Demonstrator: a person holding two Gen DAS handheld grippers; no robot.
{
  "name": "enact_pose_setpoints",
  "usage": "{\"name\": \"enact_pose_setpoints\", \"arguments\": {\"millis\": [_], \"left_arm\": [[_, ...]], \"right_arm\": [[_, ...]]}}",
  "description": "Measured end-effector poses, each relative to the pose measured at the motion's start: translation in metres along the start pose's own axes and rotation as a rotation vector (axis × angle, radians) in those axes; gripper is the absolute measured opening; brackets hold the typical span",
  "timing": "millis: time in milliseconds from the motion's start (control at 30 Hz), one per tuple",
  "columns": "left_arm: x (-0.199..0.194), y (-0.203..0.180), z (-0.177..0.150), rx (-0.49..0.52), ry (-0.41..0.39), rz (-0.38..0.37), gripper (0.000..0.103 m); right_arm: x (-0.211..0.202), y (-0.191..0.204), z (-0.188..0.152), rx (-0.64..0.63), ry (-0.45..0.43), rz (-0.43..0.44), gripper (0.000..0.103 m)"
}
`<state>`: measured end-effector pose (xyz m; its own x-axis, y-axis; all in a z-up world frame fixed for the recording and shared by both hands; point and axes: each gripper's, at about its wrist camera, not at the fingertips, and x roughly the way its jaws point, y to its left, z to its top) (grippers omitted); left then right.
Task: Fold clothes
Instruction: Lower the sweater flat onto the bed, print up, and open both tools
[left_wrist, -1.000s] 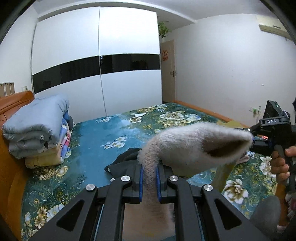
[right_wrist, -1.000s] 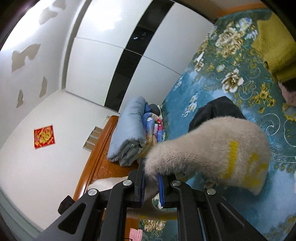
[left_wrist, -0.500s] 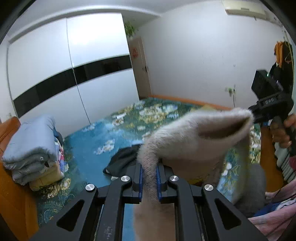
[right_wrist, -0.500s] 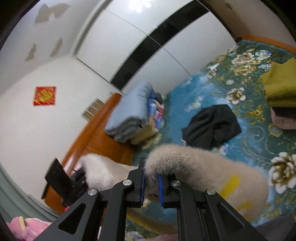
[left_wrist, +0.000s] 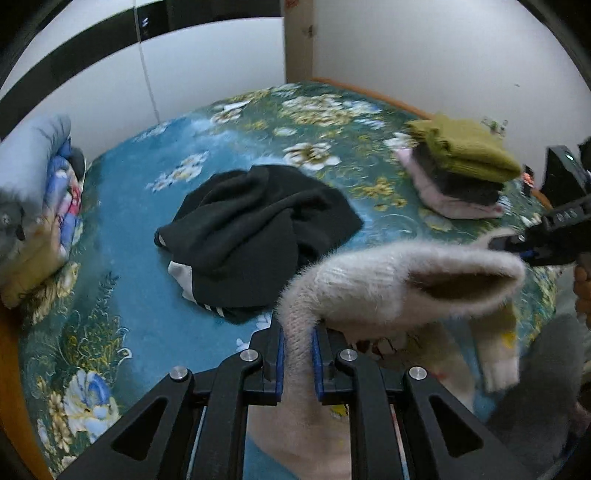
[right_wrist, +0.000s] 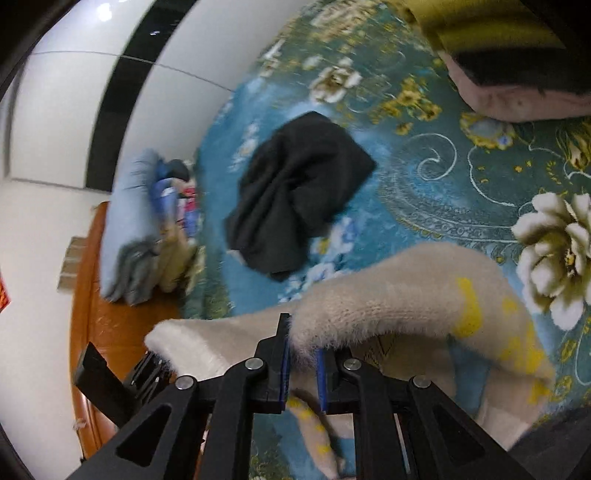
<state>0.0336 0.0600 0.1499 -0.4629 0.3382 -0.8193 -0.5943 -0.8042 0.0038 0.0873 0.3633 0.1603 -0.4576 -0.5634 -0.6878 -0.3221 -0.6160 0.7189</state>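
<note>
Left gripper (left_wrist: 298, 345) and right gripper (right_wrist: 302, 363) both pinch the fuzzy cream sweater (left_wrist: 402, 284), held above the bed (left_wrist: 122, 206). Black garment (left_wrist: 255, 236) mid-bed; folded stack (left_wrist: 461, 166) near far edge.

No text reads clearly in either view. Right gripper (left_wrist: 498, 243), seen from the left wrist camera: a pale label strip on its black body (characters too blurred to make out). Red wall hanging (right_wrist: 3, 297) at the far left edge of the right wrist view: cut off by the frame, no characters legible. Black garment (left_wrist: 255, 236) on the bedspread (left_wrist: 122, 206): white stripes at its hem, no lettering or brand mark visible.
</note>
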Motion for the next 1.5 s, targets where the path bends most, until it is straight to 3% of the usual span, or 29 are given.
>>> {"name": "enact_pose_setpoints", "arguments": {"millis": [367,400,467,500,533,767,967,1133,1267,1367,1467,1500], "left_arm": [[0.112,0.069,0.035,-0.224,0.106,-0.012,0.018],[0.121,0.073,0.036,-0.241,0.114,-0.007,0.019],[0.135,0.079,0.039,-0.278,0.131,0.003,0.024],[0.14,0.082,0.041,-0.297,0.141,0.008,0.031],[0.145,0.085,0.042,-0.318,0.15,0.012,0.034],[0.112,0.101,0.045,-0.431,0.104,0.036,0.048],[0.072,0.072,0.009,-0.367,0.082,0.111,0.06],[0.075,0.03,-0.04,-0.299,0.131,0.202,0.06],[0.083,0.007,-0.07,-0.267,0.21,0.224,0.06],[0.081,0.006,-0.079,-0.298,0.236,0.219,0.06],[0.075,0.008,-0.08,-0.314,0.238,0.239,0.06],[0.072,0.009,-0.079,-0.316,0.234,0.247,0.06]], "right_arm": [[0.074,0.007,0.074,0.038,0.036,-0.017,0.019],[0.078,0.008,0.078,0.038,0.039,-0.011,0.023],[0.081,0.009,0.085,0.038,0.036,0.011,0.042],[0.078,0.01,0.087,0.031,0.023,0.027,0.059],[0.074,0.011,0.09,0.021,0.007,0.044,0.067],[0.025,-0.004,0.085,-0.018,-0.07,0.055,0.067],[0.002,-0.061,0.033,0.019,-0.144,-0.088,0.067],[0.049,-0.078,-0.03,-0.056,0.01,-0.192,0.067],[0.087,-0.069,-0.053,-0.195,0.098,-0.363,0.067],[0.101,-0.067,-0.059,-0.246,0.148,-0.427,0.067],[0.106,-0.071,-0.06,-0.248,0.167,-0.472,0.053],[0.105,-0.073,-0.06,-0.237,0.165,-0.496,0.04]]}}
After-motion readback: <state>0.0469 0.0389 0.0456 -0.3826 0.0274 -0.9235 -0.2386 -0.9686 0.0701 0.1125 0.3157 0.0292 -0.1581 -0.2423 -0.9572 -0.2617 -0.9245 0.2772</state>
